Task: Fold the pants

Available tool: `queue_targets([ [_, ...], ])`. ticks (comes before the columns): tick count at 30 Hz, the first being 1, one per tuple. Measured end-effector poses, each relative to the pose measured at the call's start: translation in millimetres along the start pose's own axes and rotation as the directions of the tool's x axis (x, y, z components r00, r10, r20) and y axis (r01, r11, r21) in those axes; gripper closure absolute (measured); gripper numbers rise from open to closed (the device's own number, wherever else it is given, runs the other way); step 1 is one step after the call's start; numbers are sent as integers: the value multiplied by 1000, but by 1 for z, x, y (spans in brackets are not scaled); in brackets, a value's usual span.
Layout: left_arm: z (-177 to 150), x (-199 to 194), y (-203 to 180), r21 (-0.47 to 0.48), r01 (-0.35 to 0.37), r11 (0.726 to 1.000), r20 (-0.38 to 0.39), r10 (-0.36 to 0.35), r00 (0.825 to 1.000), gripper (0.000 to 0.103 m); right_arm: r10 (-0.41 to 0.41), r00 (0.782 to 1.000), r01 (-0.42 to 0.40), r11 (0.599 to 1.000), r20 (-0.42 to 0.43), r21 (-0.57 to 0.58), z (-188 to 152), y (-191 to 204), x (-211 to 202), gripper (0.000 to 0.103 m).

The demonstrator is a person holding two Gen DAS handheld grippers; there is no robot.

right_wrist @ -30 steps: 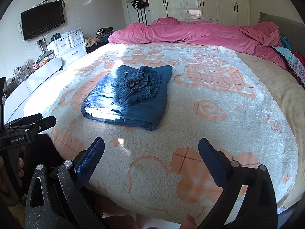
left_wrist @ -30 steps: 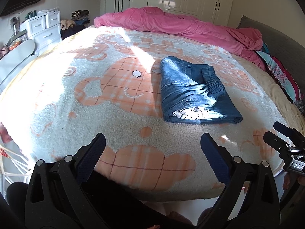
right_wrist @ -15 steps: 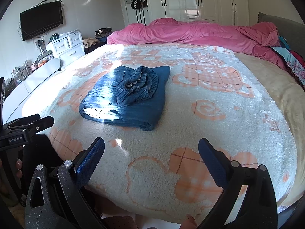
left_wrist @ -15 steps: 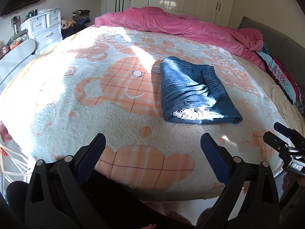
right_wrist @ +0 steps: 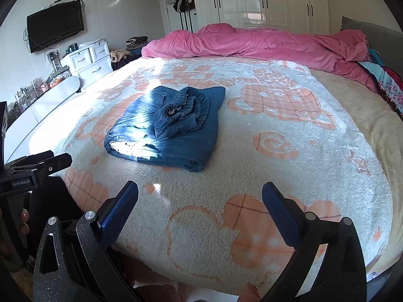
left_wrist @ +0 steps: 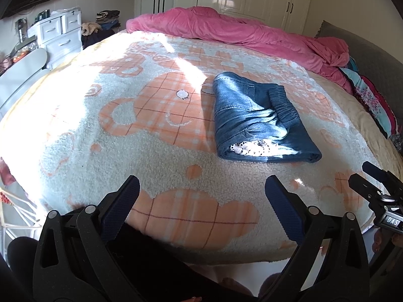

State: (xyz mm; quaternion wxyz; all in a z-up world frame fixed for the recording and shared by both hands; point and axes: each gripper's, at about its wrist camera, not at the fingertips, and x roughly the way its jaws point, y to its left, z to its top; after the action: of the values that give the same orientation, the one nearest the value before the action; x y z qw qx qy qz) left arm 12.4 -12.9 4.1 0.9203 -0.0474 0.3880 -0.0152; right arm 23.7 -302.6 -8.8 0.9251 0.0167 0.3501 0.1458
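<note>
We find the denim pants (left_wrist: 254,119) folded into a compact rectangular bundle lying on the fleece blanket (left_wrist: 141,130), right of centre in the left wrist view and left of centre in the right wrist view (right_wrist: 166,130). The elastic waistband is bunched on top of the bundle, and a strip of pale lace trim shows at the near edge, lit by sun. The blanket is white with an orange plaid cartoon pattern and covers the bed. We hold the left gripper (left_wrist: 201,201) over the near edge of the bed, its blue padded fingers (left_wrist: 121,206) spread wide and gripping nothing, well apart from the pants. The right gripper (right_wrist: 200,205) sits likewise at the near edge, fingers (right_wrist: 279,216) spread wide and empty. A crumpled pink duvet (right_wrist: 252,42) lies along the far side of the bed. Beyond it stand white wardrobe doors (right_wrist: 264,0); a wall-mounted television (right_wrist: 55,31) and a white chest of drawers (right_wrist: 88,61) are at the left.
</note>
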Motion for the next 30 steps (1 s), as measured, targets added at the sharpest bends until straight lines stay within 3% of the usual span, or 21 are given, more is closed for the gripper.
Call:
queue_targets([
  [27,1,6,5,-2,25,1000,-35,-25,999,10,-22,1000,22,1000,-21,-6,3,-1,4,5],
  [30,1,11,10,-5,-5,1000,-54,5,999,10,-27,999,27,1000,-25,-11,4,-1,6,5],
])
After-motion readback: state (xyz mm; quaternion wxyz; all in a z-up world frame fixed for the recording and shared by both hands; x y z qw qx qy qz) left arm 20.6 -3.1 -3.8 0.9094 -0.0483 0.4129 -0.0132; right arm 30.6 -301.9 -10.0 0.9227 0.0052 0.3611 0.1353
